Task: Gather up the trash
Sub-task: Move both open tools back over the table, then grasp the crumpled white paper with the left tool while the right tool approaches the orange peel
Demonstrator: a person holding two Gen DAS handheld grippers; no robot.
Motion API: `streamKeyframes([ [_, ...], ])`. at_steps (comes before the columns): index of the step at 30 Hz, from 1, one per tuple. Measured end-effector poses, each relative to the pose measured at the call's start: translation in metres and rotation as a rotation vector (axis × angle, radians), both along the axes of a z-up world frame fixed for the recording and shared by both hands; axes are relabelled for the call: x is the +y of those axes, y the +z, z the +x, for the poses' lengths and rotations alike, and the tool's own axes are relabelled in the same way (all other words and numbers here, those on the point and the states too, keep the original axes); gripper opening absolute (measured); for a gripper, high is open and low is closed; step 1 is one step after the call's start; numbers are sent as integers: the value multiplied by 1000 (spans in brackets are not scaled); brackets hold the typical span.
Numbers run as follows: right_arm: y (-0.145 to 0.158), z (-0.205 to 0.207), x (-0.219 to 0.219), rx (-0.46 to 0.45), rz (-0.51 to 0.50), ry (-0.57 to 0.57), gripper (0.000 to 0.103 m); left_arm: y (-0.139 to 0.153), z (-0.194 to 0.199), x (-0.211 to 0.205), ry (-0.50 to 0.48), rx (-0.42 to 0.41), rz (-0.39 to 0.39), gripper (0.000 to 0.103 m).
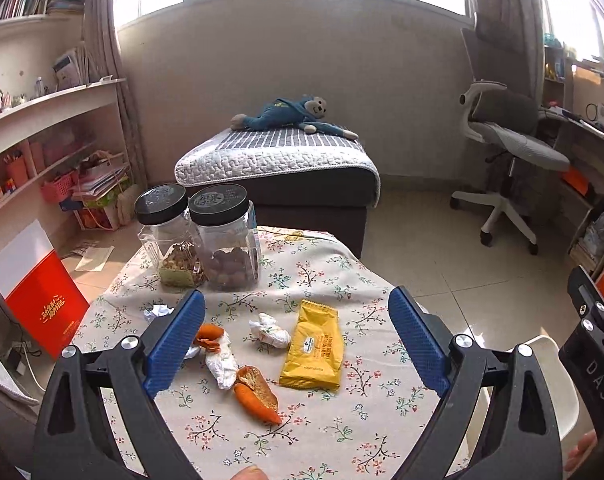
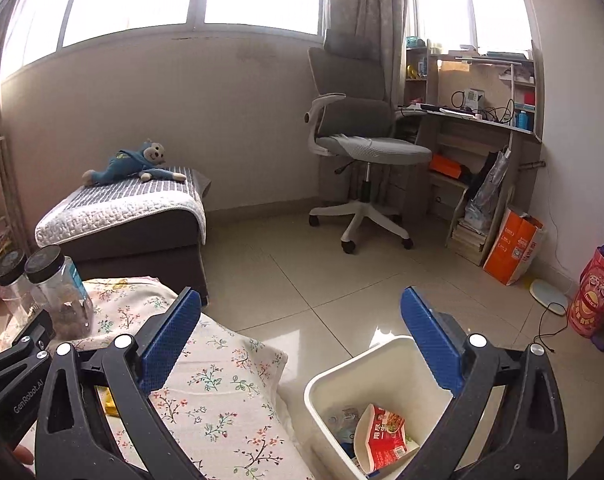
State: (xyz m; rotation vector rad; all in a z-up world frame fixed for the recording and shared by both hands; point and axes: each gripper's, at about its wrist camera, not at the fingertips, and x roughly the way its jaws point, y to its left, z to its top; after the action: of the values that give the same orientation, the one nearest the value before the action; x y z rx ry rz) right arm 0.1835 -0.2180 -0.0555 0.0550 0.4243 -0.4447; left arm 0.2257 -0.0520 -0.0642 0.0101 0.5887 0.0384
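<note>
On the floral tablecloth point(image 1: 321, 432) lie a yellow snack wrapper point(image 1: 313, 347), orange peel pieces point(image 1: 258, 394), two crumpled white tissues point(image 1: 270, 330) point(image 1: 222, 364) and a small crumpled paper point(image 1: 158, 312). My left gripper point(image 1: 298, 340) is open and empty, above the trash, its blue fingers either side of it. My right gripper point(image 2: 302, 340) is open and empty, above the white trash bin point(image 2: 365, 364) beside the table. The bin holds a red and white carton point(image 2: 381, 436) and other scraps.
Two clear jars with black lids point(image 1: 190, 236) stand at the table's far left. Beyond are a grey ottoman with a blue plush monkey point(image 1: 294, 116), an office chair point(image 1: 509, 148), shelves at left, a desk at right and a red box point(image 1: 42, 300) on the floor.
</note>
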Motion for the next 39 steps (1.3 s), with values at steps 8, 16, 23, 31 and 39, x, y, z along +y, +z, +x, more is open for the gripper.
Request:
streamKeyframes([
  [8, -20, 30, 45, 84, -1, 120, 96, -49, 51, 82, 157, 171, 68, 90],
  [16, -50, 60, 88, 217, -31, 310, 96, -116, 108, 159, 133, 385, 17, 90],
  [23, -90, 80, 125, 414, 34, 569, 96, -125, 125, 178, 52, 408, -79, 45],
  [31, -140, 82, 174, 634, 69, 820, 96, -91, 97, 195, 33, 397, -149, 21],
  [39, -172, 93, 192, 755, 161, 808, 72, -55, 57, 218, 21, 350, -237, 20],
])
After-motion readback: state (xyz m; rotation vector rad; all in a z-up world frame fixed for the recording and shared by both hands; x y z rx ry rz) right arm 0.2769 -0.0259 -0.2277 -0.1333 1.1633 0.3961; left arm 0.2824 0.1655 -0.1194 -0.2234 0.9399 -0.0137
